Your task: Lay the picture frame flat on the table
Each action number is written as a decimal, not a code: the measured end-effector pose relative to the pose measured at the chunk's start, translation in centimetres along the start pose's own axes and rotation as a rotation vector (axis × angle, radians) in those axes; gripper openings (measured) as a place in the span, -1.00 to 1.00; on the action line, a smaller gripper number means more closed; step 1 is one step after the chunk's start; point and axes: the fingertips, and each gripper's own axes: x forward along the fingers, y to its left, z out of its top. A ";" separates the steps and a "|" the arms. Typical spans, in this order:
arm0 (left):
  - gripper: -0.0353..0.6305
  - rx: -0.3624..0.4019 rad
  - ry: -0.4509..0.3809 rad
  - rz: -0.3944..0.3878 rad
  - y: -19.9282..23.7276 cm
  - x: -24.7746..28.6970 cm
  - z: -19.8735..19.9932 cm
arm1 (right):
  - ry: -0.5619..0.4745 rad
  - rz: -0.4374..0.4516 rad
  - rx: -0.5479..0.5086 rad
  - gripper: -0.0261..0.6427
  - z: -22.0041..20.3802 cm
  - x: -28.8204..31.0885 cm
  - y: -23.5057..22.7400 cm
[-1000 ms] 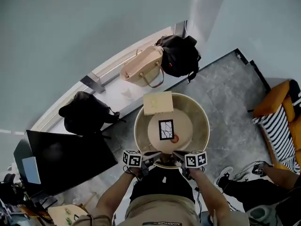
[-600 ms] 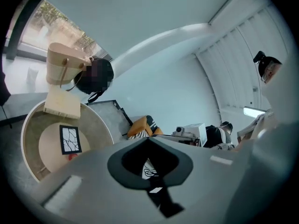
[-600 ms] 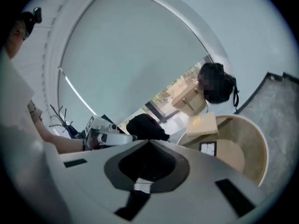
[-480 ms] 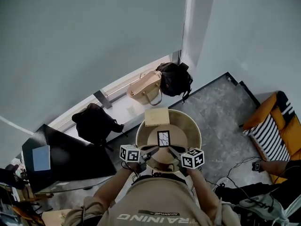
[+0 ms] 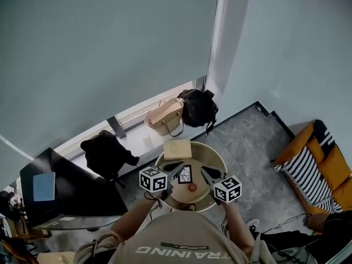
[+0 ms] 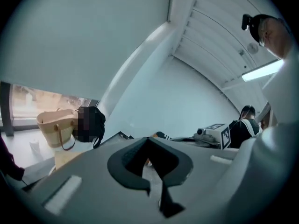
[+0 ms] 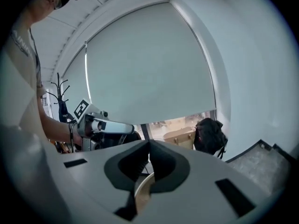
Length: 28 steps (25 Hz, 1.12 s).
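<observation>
The picture frame (image 5: pixel 185 174), dark-edged with a black-and-white pattern, sits on the small round wooden table (image 5: pixel 212 158); I cannot tell if it stands or lies flat. My left gripper (image 5: pixel 180 166) hovers at the frame's left, jaws together and holding nothing. My right gripper (image 5: pixel 203 170) hovers at its right, shut and empty too. In the left gripper view the left gripper (image 6: pixel 147 139) points over the table with the right gripper's cube (image 6: pixel 219 133) beyond. In the right gripper view the right gripper (image 7: pixel 148 142) faces the left gripper (image 7: pixel 100 125); the frame is hidden in both gripper views.
A beige box (image 5: pixel 177 148) lies at the table's far edge and a small orange thing (image 5: pixel 192 187) near the frame. A tan handbag (image 5: pixel 164 118) and black backpack (image 5: pixel 197 107) sit by the window, another black bag (image 5: pixel 107 153) and dark desk (image 5: pixel 71 186) at left, a striped orange chair (image 5: pixel 308 166) at right.
The head view has pulled back and up. Both grippers have moved from the table's near edge to either side of the frame.
</observation>
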 end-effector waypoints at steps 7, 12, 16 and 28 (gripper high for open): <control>-0.88 0.152 -0.050 0.069 -0.1 0.2 3.6 | -0.054 -0.023 -0.092 -0.90 3.5 -0.2 -0.7; -0.88 0.153 -0.061 0.069 -0.1 0.8 4.9 | -0.084 -0.033 -0.103 -0.90 4.4 -0.1 -0.7; -0.88 0.152 -0.066 0.082 -0.2 0.4 5.0 | -0.124 -0.091 -0.125 -0.90 5.7 -0.7 -1.3; -0.88 0.232 -0.081 0.106 -1.8 -0.5 6.1 | -0.133 -0.040 -0.126 -0.90 6.9 -0.3 -0.9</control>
